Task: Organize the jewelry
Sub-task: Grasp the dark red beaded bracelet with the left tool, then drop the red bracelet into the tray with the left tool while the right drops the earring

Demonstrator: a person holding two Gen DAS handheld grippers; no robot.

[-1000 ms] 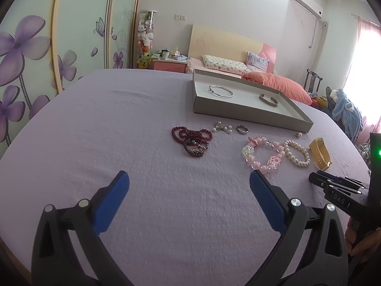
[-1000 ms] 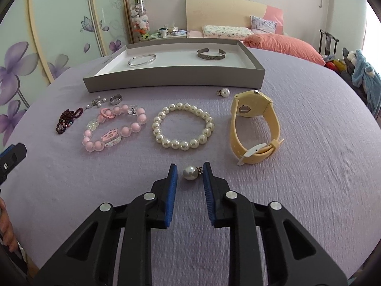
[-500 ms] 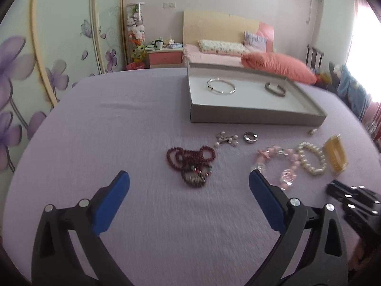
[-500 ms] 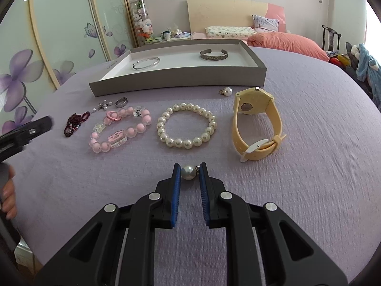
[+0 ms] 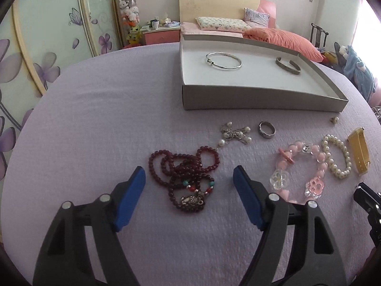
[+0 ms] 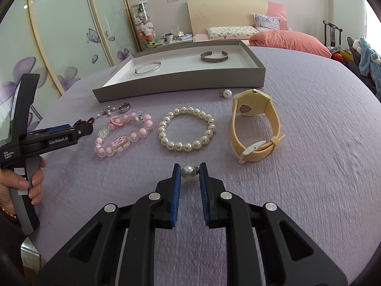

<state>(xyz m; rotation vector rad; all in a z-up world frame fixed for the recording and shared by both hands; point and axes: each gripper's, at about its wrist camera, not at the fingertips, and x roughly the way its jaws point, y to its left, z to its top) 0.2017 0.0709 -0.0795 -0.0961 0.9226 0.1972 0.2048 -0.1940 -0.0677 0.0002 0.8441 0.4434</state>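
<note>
Two bangles are lying inside the grey tray [image 6: 181, 84]; in front of it are sitting one pearl bracelet [image 6: 187, 129], one pink bracelet [image 6: 123, 134], one yellow watch [image 6: 256, 125] and one ring [image 6: 124, 107]. The right gripper [image 6: 189, 173] is pinching a single pearl earring [image 6: 188, 172] near the pearl bracelet. The left gripper [image 5: 189, 182] is gaping wide, straddling the red bead necklace [image 5: 184, 178] left of the pink bracelet.
</note>
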